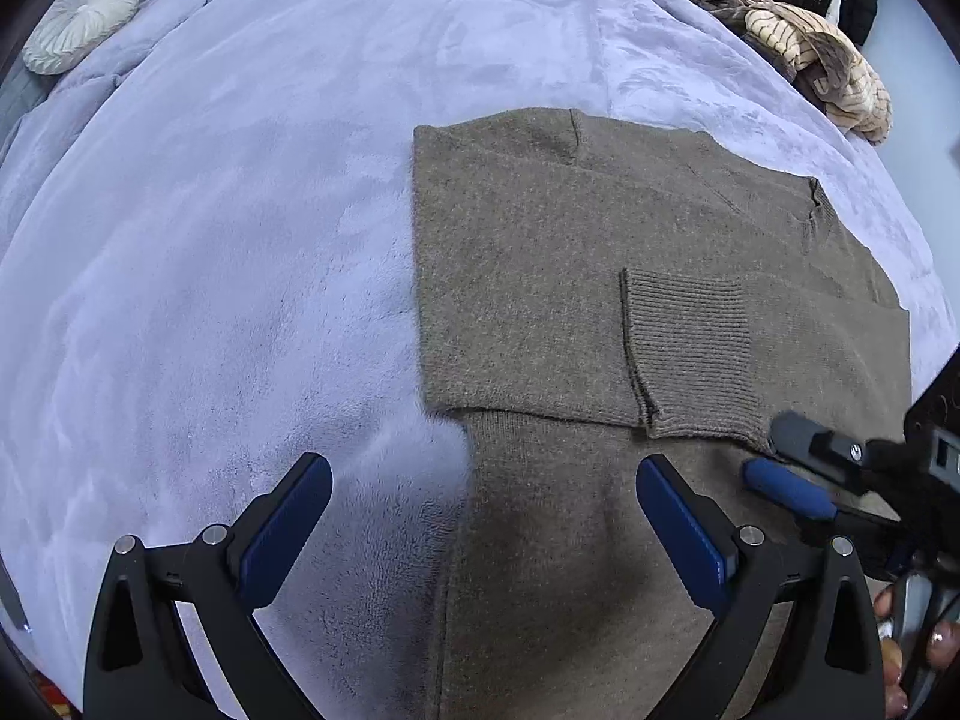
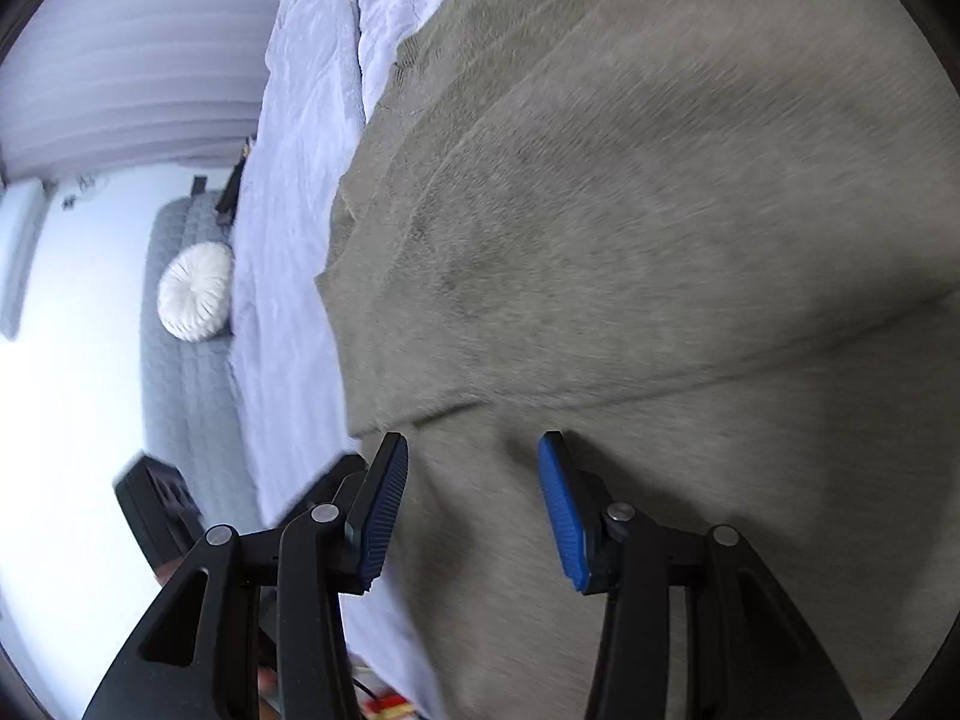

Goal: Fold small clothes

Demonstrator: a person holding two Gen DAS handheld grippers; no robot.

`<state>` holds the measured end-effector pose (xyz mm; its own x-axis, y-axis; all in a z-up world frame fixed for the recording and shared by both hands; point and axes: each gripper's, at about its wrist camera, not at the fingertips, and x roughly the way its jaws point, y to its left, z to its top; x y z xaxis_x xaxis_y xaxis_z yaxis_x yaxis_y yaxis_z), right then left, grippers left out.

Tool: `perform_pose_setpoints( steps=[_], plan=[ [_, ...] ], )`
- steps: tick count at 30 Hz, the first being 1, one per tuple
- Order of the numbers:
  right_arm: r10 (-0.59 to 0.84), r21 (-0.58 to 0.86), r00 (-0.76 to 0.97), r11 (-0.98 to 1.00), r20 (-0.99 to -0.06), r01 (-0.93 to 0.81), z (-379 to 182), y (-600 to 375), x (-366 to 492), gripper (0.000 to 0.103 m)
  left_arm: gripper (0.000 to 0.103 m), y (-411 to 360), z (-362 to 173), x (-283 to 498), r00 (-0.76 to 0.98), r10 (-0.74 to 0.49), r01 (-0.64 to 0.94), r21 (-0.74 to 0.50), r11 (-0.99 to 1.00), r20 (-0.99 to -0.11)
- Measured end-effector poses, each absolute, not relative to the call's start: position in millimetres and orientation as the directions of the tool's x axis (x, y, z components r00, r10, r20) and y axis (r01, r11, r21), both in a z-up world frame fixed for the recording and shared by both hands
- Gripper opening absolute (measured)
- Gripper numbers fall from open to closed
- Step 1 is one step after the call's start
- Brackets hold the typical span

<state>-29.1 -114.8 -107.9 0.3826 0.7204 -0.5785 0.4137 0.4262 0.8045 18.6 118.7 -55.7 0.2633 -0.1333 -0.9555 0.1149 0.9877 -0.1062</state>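
The left gripper [image 1: 483, 516] hangs with its jaws spread wide and nothing between them, over the near edge of a brown knit sweater [image 1: 540, 276], while the right gripper [image 2: 474, 504], at 3 o'clock in the left view, is also parted and grips nothing. The sweater lies flat on a lavender fleece blanket [image 1: 240, 210], folded into a neat block with 1 ribbed cuff [image 1: 690, 348] laid across its front. At 1 o'clock a striped garment pile [image 1: 798, 42] sits far off; the right view is motion-blurred, and the sweater's lower part runs out of frame.
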Motion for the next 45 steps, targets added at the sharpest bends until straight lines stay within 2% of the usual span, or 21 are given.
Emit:
perform_pose_setpoints(
  steps=[2, 3, 4, 5, 8, 11, 13, 17, 19, 20, 21, 27, 34, 39, 42, 45],
  plan=[
    [0.728, 0.816, 0.404, 0.379, -0.554, 0.437, -117, -108, -20, 0.047, 0.102, 119, -55, 17, 0.264, -0.131, 0.122, -0.102, 0.987, -0.955],
    [0.725, 0.815, 0.411, 0.368, -0.553, 0.448, -120, -106, -17, 0.028, 0.102, 119, -55, 17, 0.264, -0.133, 0.128, -0.101, 0.987, -0.955],
    [0.725, 0.819, 0.421, 0.355, -0.546, 0.451, -121, -103, -12, 0.016, 0.102, 119, -54, 15, 0.266, -0.133, 0.129, -0.101, 0.986, -0.955],
    [0.725, 0.826, 0.43, 0.351, -0.538, 0.442, -119, -101, -8, 0.012, 0.102, 120, -54, 14, 0.268, -0.134, 0.129, -0.102, 0.986, -0.954],
    [0.715, 0.821, 0.419, 0.411, -0.56, 0.395, -108, -90, 1, 0.012, 0.102, 124, -54, 13, 0.27, -0.139, 0.119, -0.111, 0.987, -0.953],
    [0.689, 0.755, 0.325, 0.52, -0.647, 0.4, -116, -77, 6, 0.012, 0.102, 127, -61, 14, 0.251, -0.136, 0.095, -0.116, 0.989, -0.958],
    [0.692, 0.741, 0.295, 0.529, -0.659, 0.413, -123, -72, 5, 0.012, 0.102, 128, -63, 13, 0.241, -0.134, 0.086, -0.117, 0.989, -0.961],
    [0.691, 0.726, 0.248, 0.584, -0.679, 0.364, -112, -64, 1, 0.017, 0.102, 126, -64, 11, 0.237, -0.119, 0.096, -0.098, 0.991, -0.964],
    [0.67, 0.7, 0.214, 0.648, -0.711, 0.3, -102, -59, -6, 0.029, 0.102, 125, -64, 11, 0.236, -0.118, 0.103, -0.095, 0.99, -0.965],
    [0.659, 0.689, 0.207, 0.669, -0.723, 0.276, -97, -61, -12, 0.042, 0.102, 124, -64, 11, 0.235, -0.119, 0.106, -0.096, 0.99, -0.965],
    [0.649, 0.681, 0.207, 0.683, -0.732, 0.264, -92, -64, -17, 0.047, 0.102, 125, -64, 10, 0.234, -0.119, 0.107, -0.097, 0.99, -0.965],
    [0.607, 0.648, 0.228, 0.702, -0.761, 0.294, -81, -90, -37, 0.052, 0.102, 119, -69, 9, 0.218, -0.121, 0.11, -0.099, 0.989, -0.968],
    [0.58, 0.627, 0.239, 0.71, -0.779, 0.32, -78, -116, -52, 0.052, 0.102, 114, -70, 2, 0.193, -0.126, 0.142, -0.1, 0.985, -0.973],
    [0.562, 0.608, 0.232, 0.72, -0.794, 0.336, -69, -137, -73, 0.052, 0.102, 124, -63, -18, 0.144, -0.173, 0.168, -0.148, 0.975, -0.974],
    [0.54, 0.588, 0.234, 0.733, -0.809, 0.342, -60, -155, -90, 0.057, 0.102, 130, -61, -37, 0.098, -0.199, 0.199, -0.176, 0.964, -0.975],
    [0.509, 0.558, 0.229, 0.749, -0.83, 0.359, -51, -179, -113, 0.057, 0.102, 133, -62, -60, 0.029, -0.22, 0.224, -0.208, 0.952, -0.975]
  ],
)
